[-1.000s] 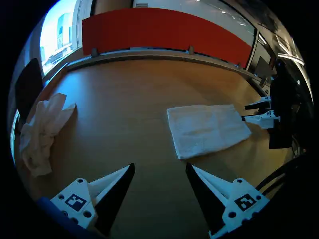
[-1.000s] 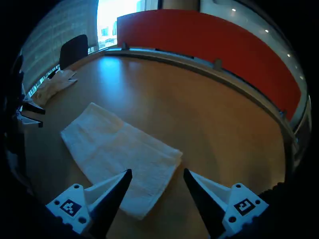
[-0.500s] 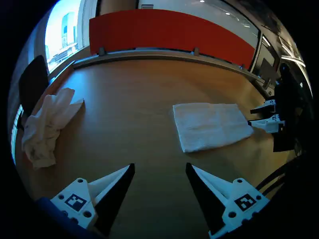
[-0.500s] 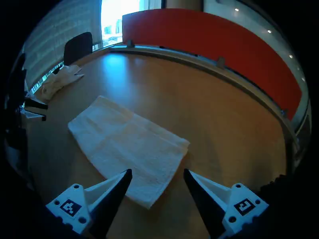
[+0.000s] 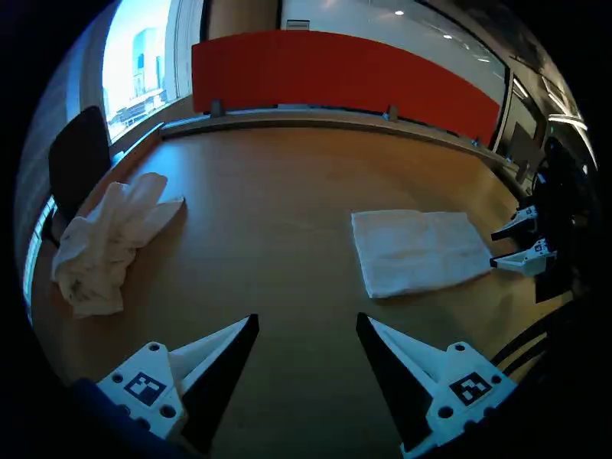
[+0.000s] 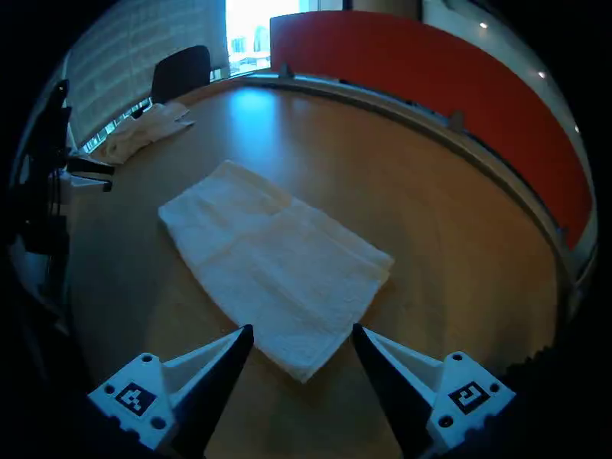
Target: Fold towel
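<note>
Flat white terry towel (image 6: 275, 264), folded into a rectangle of stacked layers, lies on the brown wooden table (image 6: 459, 252). In the left gripper view it sits right of centre. Its near corner points at the right gripper (image 6: 302, 329), just ahead of the fingertips and not touching them. The right fingers are spread wide with nothing between them. The left gripper (image 5: 306, 317) is likewise wide and empty, over bare wood and well apart from the towel.

Risks, as judged from here:
- A pinch at the near corner could take the top layer alone — the stack would peel open instead of folding over. Cause: a thin layered edge lying flush on the wood.
- The tabletop looks smooth. A one-sided pull may drag the whole towel rather than lift it, skewing the edges.
- The left gripper has far to reach. If the two ends rise unevenly, the fold lands crooked.

Counts:
- Flat towel: one.
- Crumpled white cloth (image 5: 107, 237), heaped near the table's left edge: one.
- Grippers: two.
- Table: one.
- Long red partition panel (image 5: 336, 73) behind it: one.
- Dark chair (image 5: 73, 161) by the window: one.
</note>
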`<action>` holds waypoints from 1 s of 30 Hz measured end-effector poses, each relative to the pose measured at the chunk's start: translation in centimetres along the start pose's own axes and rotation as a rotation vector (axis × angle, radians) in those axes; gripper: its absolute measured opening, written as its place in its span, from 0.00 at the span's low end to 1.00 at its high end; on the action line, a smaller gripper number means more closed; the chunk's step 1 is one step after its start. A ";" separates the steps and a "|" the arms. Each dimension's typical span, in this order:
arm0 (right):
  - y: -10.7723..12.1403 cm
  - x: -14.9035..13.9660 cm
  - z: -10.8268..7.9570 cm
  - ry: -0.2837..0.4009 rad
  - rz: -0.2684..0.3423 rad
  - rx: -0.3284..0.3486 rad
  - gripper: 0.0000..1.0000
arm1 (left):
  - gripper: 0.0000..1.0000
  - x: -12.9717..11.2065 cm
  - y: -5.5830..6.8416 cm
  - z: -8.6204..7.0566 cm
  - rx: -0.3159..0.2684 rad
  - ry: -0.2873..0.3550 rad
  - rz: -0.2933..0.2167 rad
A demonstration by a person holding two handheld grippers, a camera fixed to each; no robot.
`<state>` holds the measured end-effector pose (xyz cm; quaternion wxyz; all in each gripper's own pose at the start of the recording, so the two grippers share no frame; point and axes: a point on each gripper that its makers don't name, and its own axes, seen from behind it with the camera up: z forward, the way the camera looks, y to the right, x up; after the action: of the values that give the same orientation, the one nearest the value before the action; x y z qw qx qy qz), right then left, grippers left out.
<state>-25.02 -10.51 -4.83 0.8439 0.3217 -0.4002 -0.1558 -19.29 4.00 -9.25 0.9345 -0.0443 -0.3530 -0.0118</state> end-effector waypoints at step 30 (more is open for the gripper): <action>0.3 -3.5 -0.6 -0.127 -0.101 0.064 0.59 | 0.95 1.5 -2.3 -1.2 0.055 0.076 -0.019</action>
<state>-26.80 -8.23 -6.92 0.7972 0.3575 -0.4410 -0.2055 -17.45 1.65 -9.01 0.9480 -0.0146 -0.3176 -0.0128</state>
